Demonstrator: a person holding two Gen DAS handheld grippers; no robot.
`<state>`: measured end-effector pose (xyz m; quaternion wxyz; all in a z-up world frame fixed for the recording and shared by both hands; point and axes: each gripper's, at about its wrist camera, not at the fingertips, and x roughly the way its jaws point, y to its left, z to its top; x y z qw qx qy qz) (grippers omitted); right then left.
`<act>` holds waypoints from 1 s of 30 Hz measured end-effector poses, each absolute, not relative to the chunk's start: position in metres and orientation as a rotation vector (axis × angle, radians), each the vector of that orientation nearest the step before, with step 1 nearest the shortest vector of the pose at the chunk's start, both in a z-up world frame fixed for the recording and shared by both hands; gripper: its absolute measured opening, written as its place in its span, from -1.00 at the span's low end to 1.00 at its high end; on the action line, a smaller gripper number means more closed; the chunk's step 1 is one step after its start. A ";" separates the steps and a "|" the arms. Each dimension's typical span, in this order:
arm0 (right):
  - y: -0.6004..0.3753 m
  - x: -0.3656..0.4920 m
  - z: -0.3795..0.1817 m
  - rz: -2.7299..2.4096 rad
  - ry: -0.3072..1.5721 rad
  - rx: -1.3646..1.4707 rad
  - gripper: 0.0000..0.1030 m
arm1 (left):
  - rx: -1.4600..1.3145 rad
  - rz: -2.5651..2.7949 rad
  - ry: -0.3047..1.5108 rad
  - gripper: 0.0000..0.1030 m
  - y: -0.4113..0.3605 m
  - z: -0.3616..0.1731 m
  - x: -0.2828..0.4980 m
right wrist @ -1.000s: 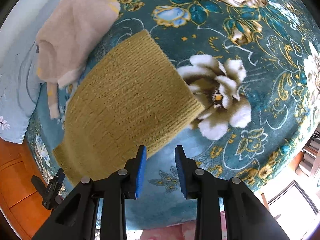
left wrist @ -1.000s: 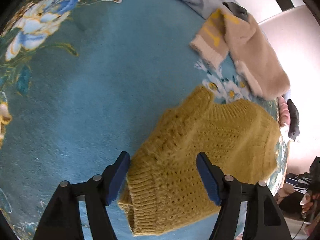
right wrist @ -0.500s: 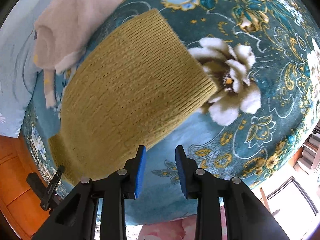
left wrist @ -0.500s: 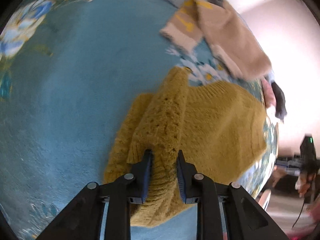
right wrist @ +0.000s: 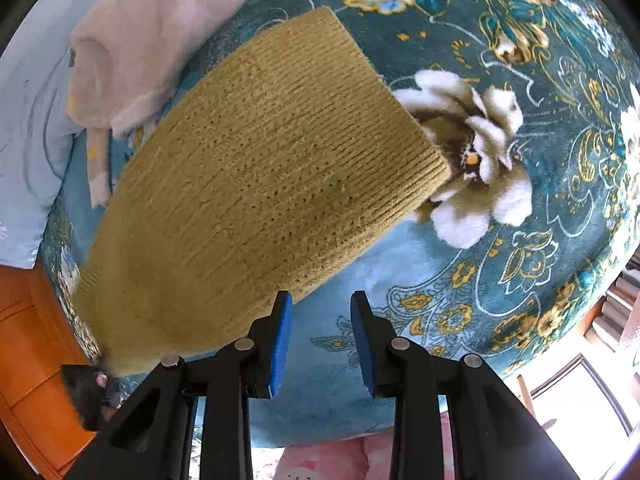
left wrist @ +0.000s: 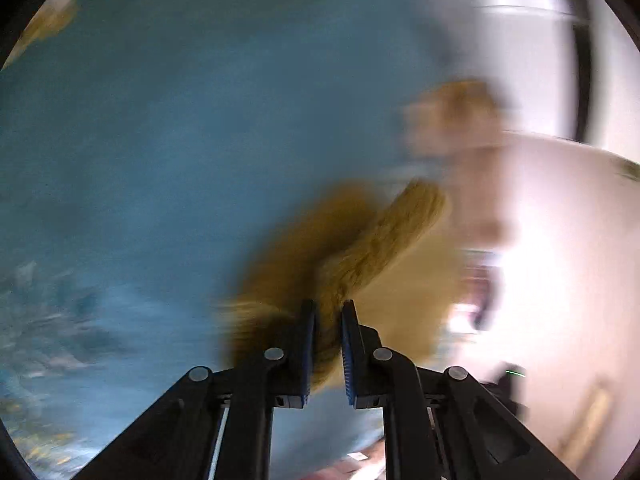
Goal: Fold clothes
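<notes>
A mustard-yellow knit sweater [right wrist: 256,184] lies on a teal floral blanket [right wrist: 500,272]. In the left wrist view, which is heavily blurred, my left gripper [left wrist: 327,320] is shut on a bunched sleeve of the sweater [left wrist: 360,248] and holds it above the blanket. In the right wrist view my right gripper [right wrist: 321,312] hovers just off the sweater's near edge, jaws a little apart and empty, touching no cloth.
A pale pink folded garment [right wrist: 152,40] lies beyond the sweater, blurred in the left wrist view [left wrist: 460,120]. A light blue pillow [right wrist: 24,152] sits far left. An orange wooden bed edge [right wrist: 32,352] lies below left. A white wall [left wrist: 560,260] is at right.
My left gripper closed on the sweater's sleeve and is swinging it fast, blurring its view. The right gripper moved closer to the sweater and stayed slightly open.
</notes>
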<state>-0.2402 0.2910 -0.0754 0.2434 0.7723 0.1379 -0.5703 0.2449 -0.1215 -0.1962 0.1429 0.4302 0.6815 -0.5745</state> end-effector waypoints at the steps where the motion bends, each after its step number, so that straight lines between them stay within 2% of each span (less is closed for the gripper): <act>1: 0.290 -0.239 -0.076 -1.552 0.377 2.112 -0.40 | 1.200 -1.614 2.007 -0.66 -0.122 -0.204 0.251; 3: 0.286 -0.234 -0.076 -1.531 0.394 2.103 -0.40 | 1.124 -1.595 2.023 -0.55 -0.123 -0.202 0.258; 5: 0.282 -0.233 -0.076 -1.521 0.411 2.091 -0.40 | 1.081 -1.609 2.000 -0.28 -0.121 -0.192 0.264; 7: 0.279 -0.233 -0.075 -1.517 0.413 2.087 -0.40 | 1.028 -1.617 1.993 0.20 -0.116 -0.183 0.273; 14: 0.278 -0.231 -0.081 -1.509 0.405 2.104 -0.40 | 0.816 -1.519 2.137 0.59 -0.062 -0.190 0.305; 17: 0.276 -0.228 -0.083 -1.503 0.411 2.111 -0.40 | 0.762 -1.444 2.210 0.60 -0.042 -0.210 0.284; 25: 0.273 -0.223 -0.074 -1.511 0.418 2.077 -0.40 | 0.437 -1.290 2.197 0.57 -0.034 -0.213 0.281; 27: 0.276 -0.224 -0.071 -1.523 0.403 2.079 -0.40 | 0.454 -1.302 2.173 0.19 -0.035 -0.209 0.273; 28: 0.276 -0.223 -0.070 -1.525 0.399 2.078 -0.40 | 0.467 -1.308 2.161 -0.22 -0.036 -0.207 0.269; 29: 0.277 -0.222 -0.068 -1.527 0.395 2.074 -0.40 | 0.502 -1.316 2.143 -0.44 -0.039 -0.206 0.264; 30: 0.278 -0.221 -0.066 -1.530 0.390 2.070 -0.40 | 0.545 -1.324 2.122 -0.47 -0.043 -0.205 0.258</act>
